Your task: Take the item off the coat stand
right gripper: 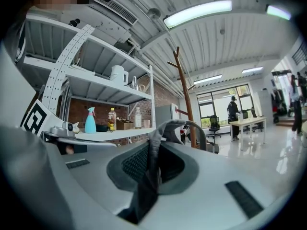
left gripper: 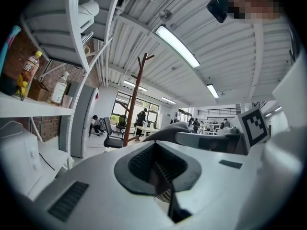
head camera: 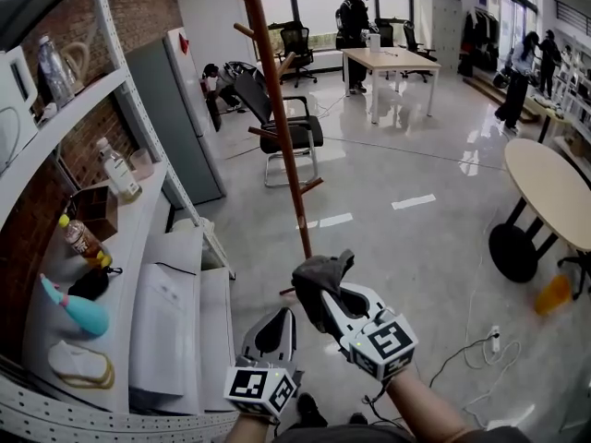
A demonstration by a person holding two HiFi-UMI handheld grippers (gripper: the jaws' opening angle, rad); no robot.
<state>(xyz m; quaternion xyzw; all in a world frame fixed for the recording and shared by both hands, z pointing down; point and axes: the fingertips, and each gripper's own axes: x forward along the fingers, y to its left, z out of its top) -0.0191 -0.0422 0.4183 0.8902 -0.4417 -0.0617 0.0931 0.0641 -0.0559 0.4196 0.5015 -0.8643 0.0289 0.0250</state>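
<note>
The brown wooden coat stand (head camera: 280, 118) rises from the floor ahead of me, and its pegs are bare. My right gripper (head camera: 325, 295) is shut on a dark grey cloth item (head camera: 321, 275), held low and in front of the stand's foot, clear of the pegs. In the right gripper view the grey cloth (right gripper: 154, 153) runs down between the jaws and loops over their tips. My left gripper (head camera: 277, 329) sits just left of and below the right one, shut, with nothing in it. From the left gripper view the grey item (left gripper: 165, 131) shows beyond its jaws.
White shelving (head camera: 138, 275) along the left brick wall holds bottles (head camera: 118, 172), a teal spray bottle (head camera: 72, 310) and papers. A black office chair (head camera: 282, 123) stands behind the stand. A round table (head camera: 554, 192) is at the right, a white desk (head camera: 392, 63) and people are far back. A cable (head camera: 462, 353) lies on the floor.
</note>
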